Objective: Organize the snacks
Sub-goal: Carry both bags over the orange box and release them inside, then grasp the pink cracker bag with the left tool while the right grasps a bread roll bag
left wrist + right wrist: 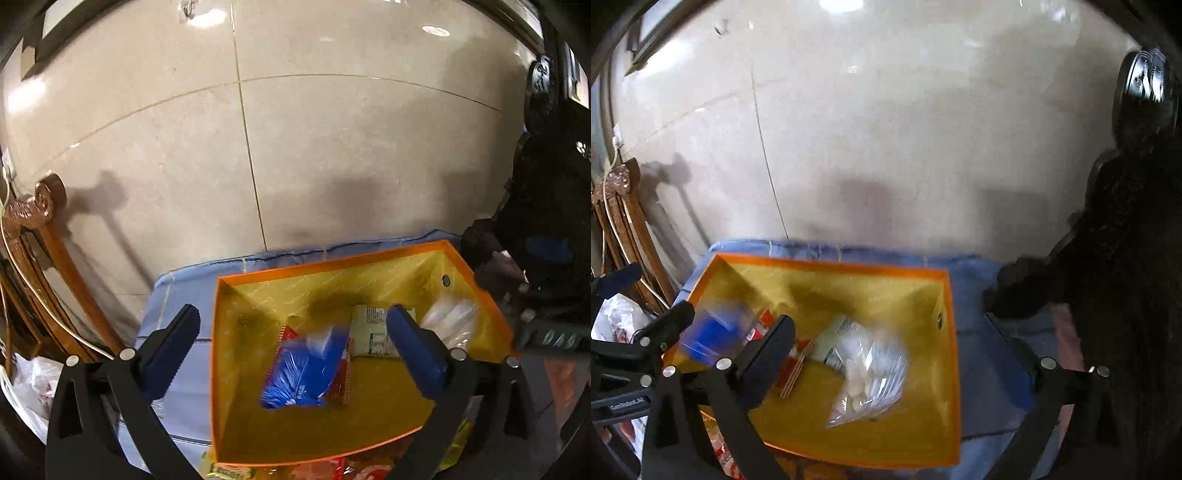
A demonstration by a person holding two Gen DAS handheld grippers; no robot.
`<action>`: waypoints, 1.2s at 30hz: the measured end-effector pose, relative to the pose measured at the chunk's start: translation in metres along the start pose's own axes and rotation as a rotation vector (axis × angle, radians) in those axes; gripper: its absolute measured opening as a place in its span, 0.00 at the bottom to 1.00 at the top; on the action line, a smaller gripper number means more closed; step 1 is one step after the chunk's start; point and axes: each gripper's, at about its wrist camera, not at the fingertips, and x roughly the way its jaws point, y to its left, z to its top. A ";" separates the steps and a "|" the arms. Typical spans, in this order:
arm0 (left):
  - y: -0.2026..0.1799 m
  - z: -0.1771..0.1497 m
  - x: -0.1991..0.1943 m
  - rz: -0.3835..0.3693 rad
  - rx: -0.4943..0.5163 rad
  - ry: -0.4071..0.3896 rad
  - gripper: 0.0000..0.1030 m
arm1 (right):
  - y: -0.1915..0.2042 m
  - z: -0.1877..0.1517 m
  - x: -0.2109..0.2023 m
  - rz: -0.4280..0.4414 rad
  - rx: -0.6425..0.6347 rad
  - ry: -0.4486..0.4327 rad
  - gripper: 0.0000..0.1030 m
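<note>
An orange box with a yellow inside [369, 424] [923, 435] stands on a blue cloth. A blurred blue snack bag [303, 369] [713, 332] is in mid-air or just landing in the box, over a red-striped packet [343, 376] [792, 369]. A white-green packet [373, 332] [834, 343] and a clear bag of white candies [450, 325] [868, 376] lie inside too. My left gripper [291, 343] is open above the box, holding nothing. My right gripper [897, 354] is open above the box, empty.
The blue cloth [177, 295] [982, 332] covers the table against a beige tiled wall. A carved wooden chair [40, 236] and white plastic bag [29, 384] are at left. More snack packets [332, 469] lie at the near edge. A dark figure [1126, 258] is at right.
</note>
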 end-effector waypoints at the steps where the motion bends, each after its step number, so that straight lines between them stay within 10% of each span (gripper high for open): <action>1: 0.001 -0.002 -0.003 0.003 0.006 -0.002 0.96 | 0.000 0.001 -0.004 -0.011 -0.009 -0.006 0.96; 7: 0.015 -0.029 -0.029 0.002 0.061 0.018 0.96 | -0.007 -0.009 -0.039 0.065 0.000 -0.037 0.97; 15: 0.017 -0.123 -0.085 -0.120 0.246 0.021 0.96 | 0.047 -0.096 -0.069 0.326 -0.317 0.105 0.96; 23: 0.001 -0.202 -0.069 -0.151 0.539 0.061 0.96 | 0.115 -0.161 -0.051 0.295 -0.713 0.115 0.96; 36: -0.015 -0.199 0.015 -0.235 0.480 0.171 0.96 | 0.138 -0.171 0.006 0.273 -0.700 0.111 0.94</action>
